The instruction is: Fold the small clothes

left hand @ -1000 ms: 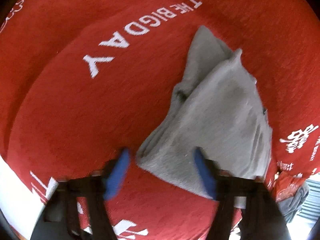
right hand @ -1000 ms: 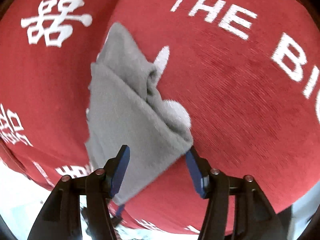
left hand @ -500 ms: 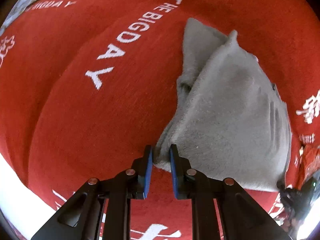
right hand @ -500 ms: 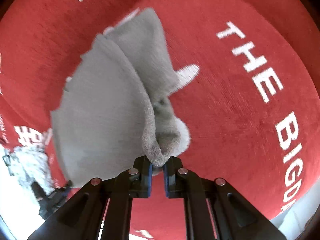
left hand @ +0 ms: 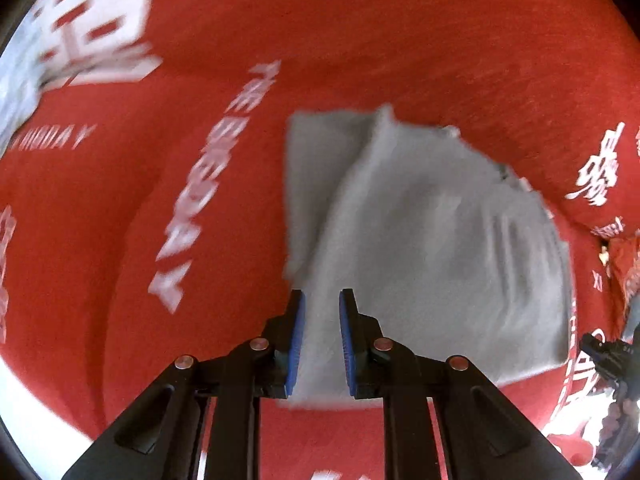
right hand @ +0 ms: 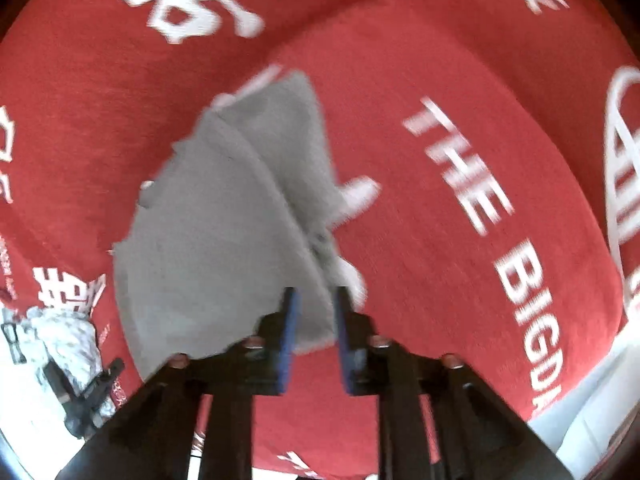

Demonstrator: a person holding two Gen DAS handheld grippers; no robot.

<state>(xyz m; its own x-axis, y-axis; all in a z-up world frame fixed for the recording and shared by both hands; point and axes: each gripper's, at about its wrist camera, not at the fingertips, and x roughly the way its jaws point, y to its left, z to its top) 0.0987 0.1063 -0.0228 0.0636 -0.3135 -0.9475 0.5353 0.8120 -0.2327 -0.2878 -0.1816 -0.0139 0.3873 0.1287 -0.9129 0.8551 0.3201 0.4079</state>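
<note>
Red printed cloth (left hand: 360, 60) covers the surface where the soft, light grey garment (left hand: 440, 248) lies, its near corners pinched in the left gripper (left hand: 322, 332) and, jaws easing open, right gripper (right hand: 314, 332)

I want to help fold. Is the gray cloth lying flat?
No. The gray cloth is bunched and creased, pinched at two spots by the left gripper and right gripper.

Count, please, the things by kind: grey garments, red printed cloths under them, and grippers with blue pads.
Grey knitted garment: 1
Red cloth with white print: 1
Black grippers with blue pads: 2, the left gripper and the right gripper, each closed on an edge of the garment
Total: 4
</note>
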